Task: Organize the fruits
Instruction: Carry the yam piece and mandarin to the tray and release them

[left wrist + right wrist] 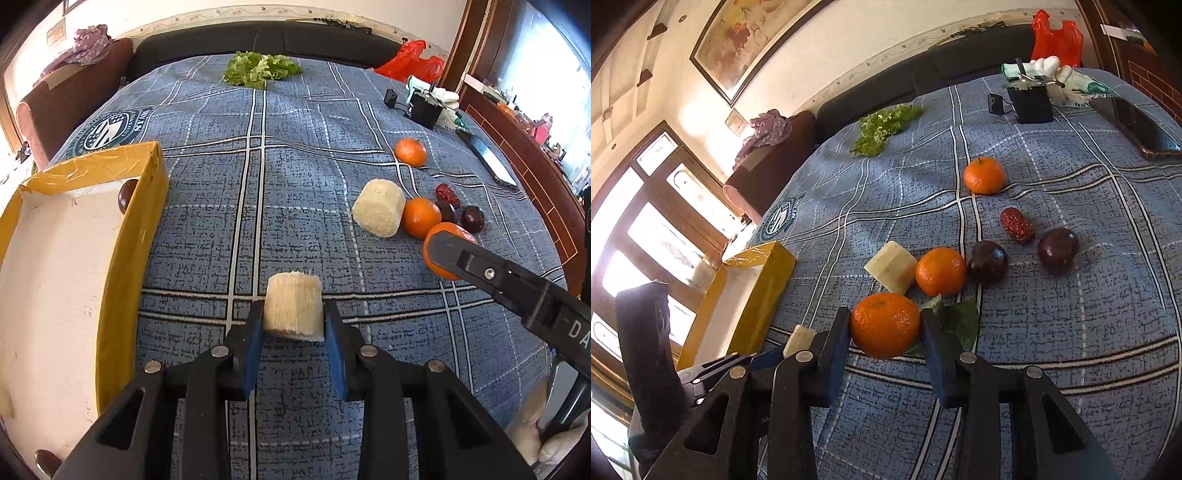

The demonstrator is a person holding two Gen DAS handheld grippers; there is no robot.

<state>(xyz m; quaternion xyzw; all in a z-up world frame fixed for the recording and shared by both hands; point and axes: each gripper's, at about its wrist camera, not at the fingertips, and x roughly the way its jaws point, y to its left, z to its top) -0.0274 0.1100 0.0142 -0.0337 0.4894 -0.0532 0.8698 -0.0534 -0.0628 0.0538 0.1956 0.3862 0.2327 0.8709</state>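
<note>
The left gripper (293, 325) clamps a pale sugarcane chunk (293, 305) just right of the yellow box (146, 206). The right gripper (884, 334) pinches a leafy tangerine (885, 325) farther right of the box. Beyond it lie another chunk (891, 266), two tangerines (940, 271), two dark plums (987, 261) and a red date (1016, 225).

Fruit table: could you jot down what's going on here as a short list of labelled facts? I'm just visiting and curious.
surface: blue plaid cloth
left tongs: shut on a pale sugarcane piece
right tongs: closed around an orange with leaves
box: yellow box, white inside, one dark plum in it
loose fruit: two oranges, two dark plums, red date, second sugarcane piece
other items: lettuce, phone, red bag
</note>
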